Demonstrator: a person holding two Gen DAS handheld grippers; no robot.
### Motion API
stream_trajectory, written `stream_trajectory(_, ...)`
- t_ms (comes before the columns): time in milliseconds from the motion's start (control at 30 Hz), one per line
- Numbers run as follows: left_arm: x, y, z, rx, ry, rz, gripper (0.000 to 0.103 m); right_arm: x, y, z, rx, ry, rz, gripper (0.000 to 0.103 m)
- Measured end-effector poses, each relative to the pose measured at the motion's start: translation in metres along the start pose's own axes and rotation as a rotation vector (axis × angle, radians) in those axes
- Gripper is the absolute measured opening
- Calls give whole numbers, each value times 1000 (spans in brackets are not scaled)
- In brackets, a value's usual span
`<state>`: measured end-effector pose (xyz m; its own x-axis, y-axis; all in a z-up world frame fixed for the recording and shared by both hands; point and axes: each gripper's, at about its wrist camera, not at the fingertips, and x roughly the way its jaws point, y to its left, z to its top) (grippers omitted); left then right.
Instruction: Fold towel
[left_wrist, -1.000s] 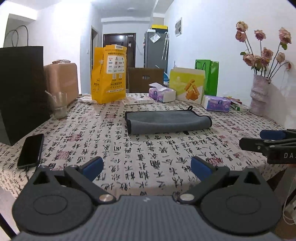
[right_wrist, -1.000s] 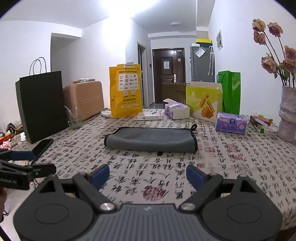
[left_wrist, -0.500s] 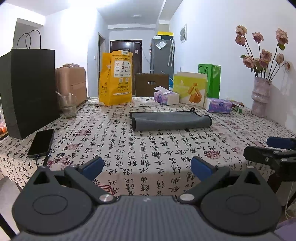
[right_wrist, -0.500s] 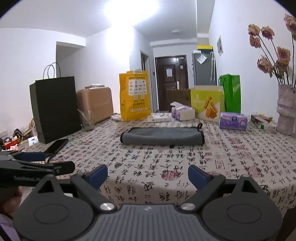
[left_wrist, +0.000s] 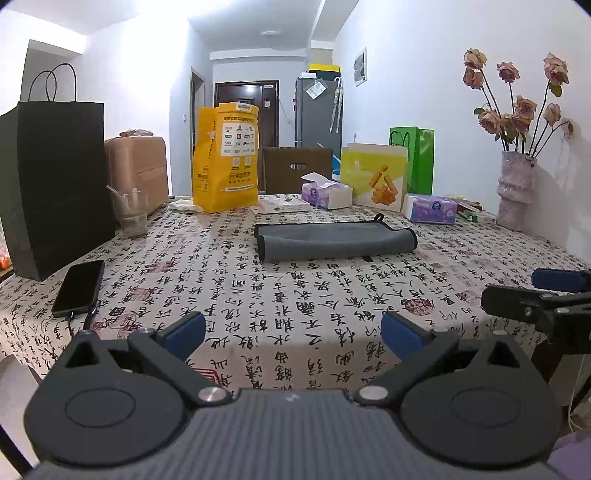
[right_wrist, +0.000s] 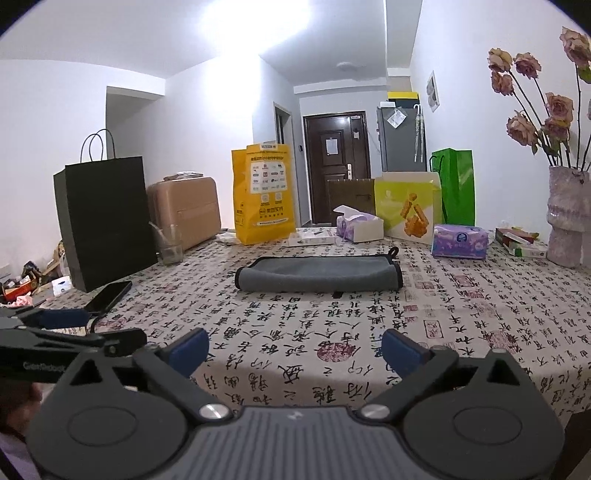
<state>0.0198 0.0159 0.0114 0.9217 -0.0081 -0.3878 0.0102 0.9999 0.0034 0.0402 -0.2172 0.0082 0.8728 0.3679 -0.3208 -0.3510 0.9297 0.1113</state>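
The grey towel (left_wrist: 334, 240) lies folded in a long flat band near the middle of the table (left_wrist: 258, 295), on the cloth printed with black characters. It is in the same place and the same shape as one second ago; nothing on the table has moved.

What differs is the position of both grippers. Compared with the earlier pictures, both cameras now sit lower and farther back from the towel, near the front edge of the table, so the towel looks flatter.

The left gripper (left_wrist: 293, 328) has its jaws spread wide, with nothing between the blue pads (left_wrist: 184, 329). The right gripper (right_wrist: 295, 347) is also spread wide and holds nothing. Each gripper is seen from the side in the other's view, well apart from the towel.

A black phone (left_wrist: 78, 287) lies at the left, in front of a black paper bag (left_wrist: 55, 184). Behind the towel stand a yellow bag (left_wrist: 226, 157) and tissue boxes (left_wrist: 327, 194). A vase with roses (left_wrist: 517, 192) stands at the right.
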Motion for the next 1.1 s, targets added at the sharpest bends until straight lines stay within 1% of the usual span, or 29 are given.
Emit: stream_trajectory(1100,0,-1,1,8,-3,-1,103,0,1,-2,-1,0,8,101)
